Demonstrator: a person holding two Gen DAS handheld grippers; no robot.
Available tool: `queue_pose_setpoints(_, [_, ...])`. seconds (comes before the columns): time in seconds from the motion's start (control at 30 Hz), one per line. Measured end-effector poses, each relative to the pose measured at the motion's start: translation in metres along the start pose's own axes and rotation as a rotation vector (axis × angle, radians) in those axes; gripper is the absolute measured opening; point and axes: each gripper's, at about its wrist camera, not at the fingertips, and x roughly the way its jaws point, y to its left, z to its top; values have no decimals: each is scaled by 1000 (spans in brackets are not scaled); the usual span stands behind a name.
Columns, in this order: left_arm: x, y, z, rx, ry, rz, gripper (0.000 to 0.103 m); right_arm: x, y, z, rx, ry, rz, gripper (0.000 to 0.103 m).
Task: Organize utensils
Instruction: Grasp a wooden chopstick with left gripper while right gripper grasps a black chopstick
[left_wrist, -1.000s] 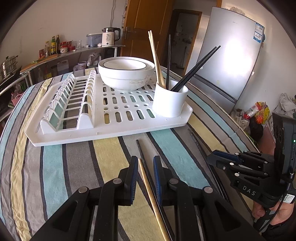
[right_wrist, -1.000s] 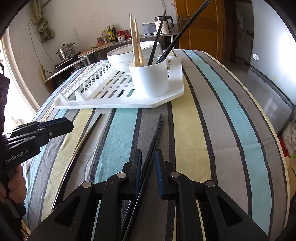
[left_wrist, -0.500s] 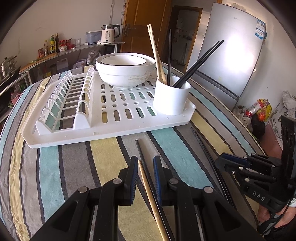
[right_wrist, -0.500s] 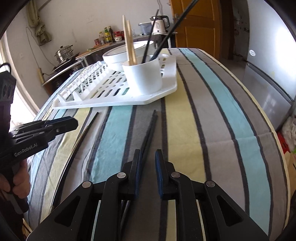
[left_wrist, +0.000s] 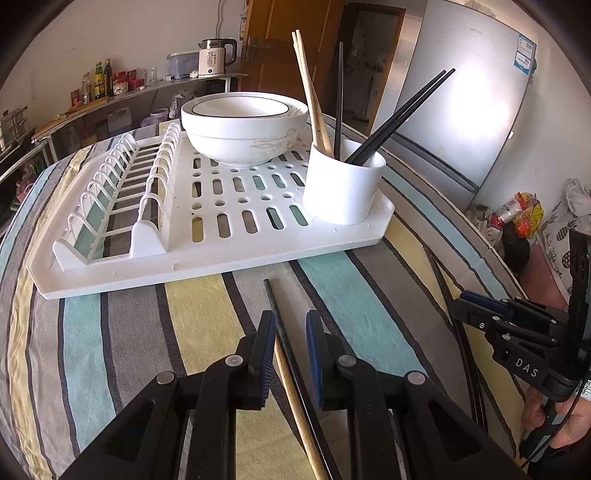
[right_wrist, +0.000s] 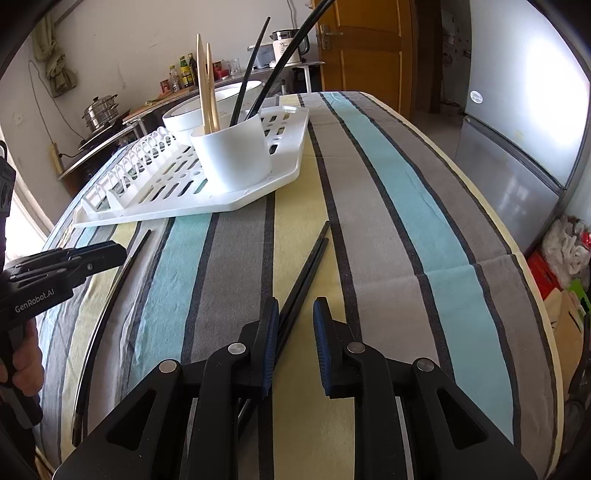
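A white utensil cup (left_wrist: 341, 188) stands on the white drying rack (left_wrist: 207, 254) and holds two wooden and several black chopsticks; it also shows in the right wrist view (right_wrist: 232, 157). My left gripper (left_wrist: 290, 328) is open, straddling a wooden chopstick (left_wrist: 295, 398) and a black chopstick (left_wrist: 275, 306) that lie on the striped cloth. My right gripper (right_wrist: 294, 317) is open over a pair of black chopsticks (right_wrist: 308, 266) lying on the cloth; they pass by its left finger.
A white bowl (left_wrist: 243, 125) sits on the rack behind the cup. The rack's plate slots (left_wrist: 114, 192) are on its left. A fridge (left_wrist: 461, 110) stands at the right. The table edge (right_wrist: 532, 295) drops off on the right.
Both grippers have pulled back along the chopsticks. The right gripper has shifted right, so the black pair now lies at its left finger. The jaws look slightly wider.
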Motion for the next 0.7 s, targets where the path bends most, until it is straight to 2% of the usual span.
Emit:
queue_pose_setpoints(0.13, [3,2,2,-12,6,-2,16,8,15,7,-50,18,114,22])
queue_pose_setpoints(0.2, [3,4,2,-14,5,0,16,4,20,9,-68,-7,154,22])
queue_pose_setpoints(0.27, [4,5,3,-15,3,0,16,4,18,11,-69,-19,118,22])
queue_pose_setpoints(0.37, [6,5,4,-16,7,-1,16,12,11,11,-51,15,87,22])
queue_pose_setpoints(0.6, [10,4,3,-19,15,-5,16,5,2,6,-20,3,32,23])
queue_pose_setpoints(0.7, [10,4,3,-19,13,-3,16,-7,2,7,10,-45,58,23])
